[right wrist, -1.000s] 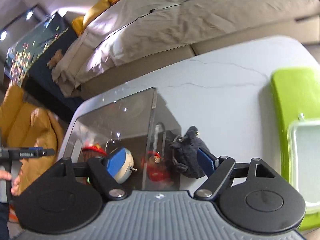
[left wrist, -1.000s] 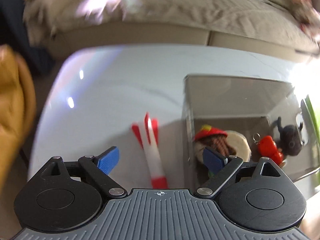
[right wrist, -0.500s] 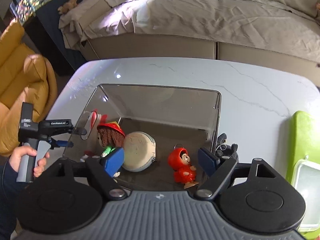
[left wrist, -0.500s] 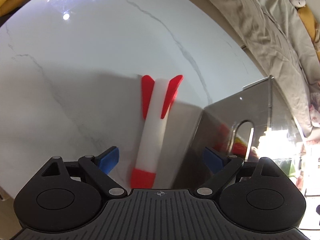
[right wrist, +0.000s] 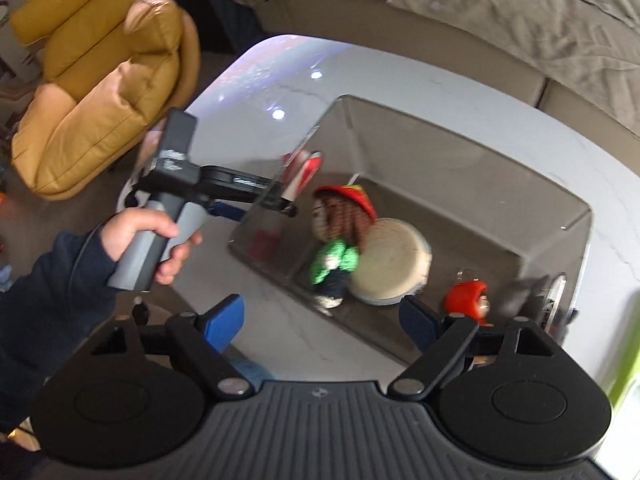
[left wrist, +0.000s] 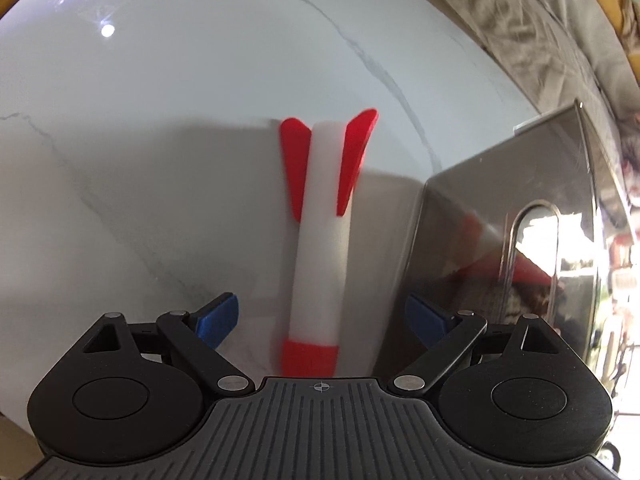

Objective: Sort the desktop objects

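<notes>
A white foam rocket [left wrist: 322,236] with red fins and a red tip lies on the white marble table [left wrist: 160,120], just left of a smoky clear bin [left wrist: 500,248]. My left gripper [left wrist: 320,318] is open, its blue pads either side of the rocket's red tip, not touching. In the right wrist view the bin [right wrist: 440,168] holds a knitted doll [right wrist: 340,236], a round cream disc [right wrist: 390,266] and a small red figure [right wrist: 466,298]. My right gripper [right wrist: 322,322] is open and empty above the bin's near wall. The left gripper [right wrist: 256,196] shows beside the bin.
A yellow armchair [right wrist: 92,92] stands left of the table. A beige sofa [right wrist: 500,12] runs behind it. A green tray edge [right wrist: 624,364] shows at the far right. A dark plush thing [right wrist: 524,290] sits at the bin's right end.
My left gripper has closed in low on the rocket, which now fills more of its view. My right gripper has swung left, looking along the bin toward the left hand.
</notes>
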Tool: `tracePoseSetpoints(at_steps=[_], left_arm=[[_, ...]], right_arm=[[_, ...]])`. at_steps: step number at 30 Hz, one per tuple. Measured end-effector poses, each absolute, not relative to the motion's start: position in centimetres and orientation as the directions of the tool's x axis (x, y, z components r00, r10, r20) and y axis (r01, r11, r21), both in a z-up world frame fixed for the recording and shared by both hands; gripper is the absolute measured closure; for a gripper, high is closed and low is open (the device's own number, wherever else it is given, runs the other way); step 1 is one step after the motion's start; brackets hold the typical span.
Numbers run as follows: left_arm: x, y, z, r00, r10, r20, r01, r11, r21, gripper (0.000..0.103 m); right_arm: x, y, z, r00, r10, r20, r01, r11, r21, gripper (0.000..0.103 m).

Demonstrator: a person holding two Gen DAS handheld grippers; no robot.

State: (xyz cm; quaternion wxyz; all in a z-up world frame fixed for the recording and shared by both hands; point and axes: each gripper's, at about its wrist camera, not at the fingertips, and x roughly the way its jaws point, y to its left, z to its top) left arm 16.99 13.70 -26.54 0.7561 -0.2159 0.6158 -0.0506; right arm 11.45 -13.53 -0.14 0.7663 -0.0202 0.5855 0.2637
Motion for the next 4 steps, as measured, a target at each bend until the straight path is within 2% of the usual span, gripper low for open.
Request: tracePoseSetpoints(at_steps=[2,4], left_arm=[[16.84,13.58,-26.73,0.225,-0.341,-0.913,-0.150,0.914,-0.378,0.014],[16.62,13.21,-26.83,0.221,-0.327,-0.919,-0.112,0.927,-0.357,0.031]], right_arm=[[11.19,-12.78,-0.04,0.168,0.381,-0.909,-0.439,0.855,0.277,0.016],[11.15,-12.43,-0.17,0.163,0.375,-0.913,-0.441,0.855,0.272,0.015]])
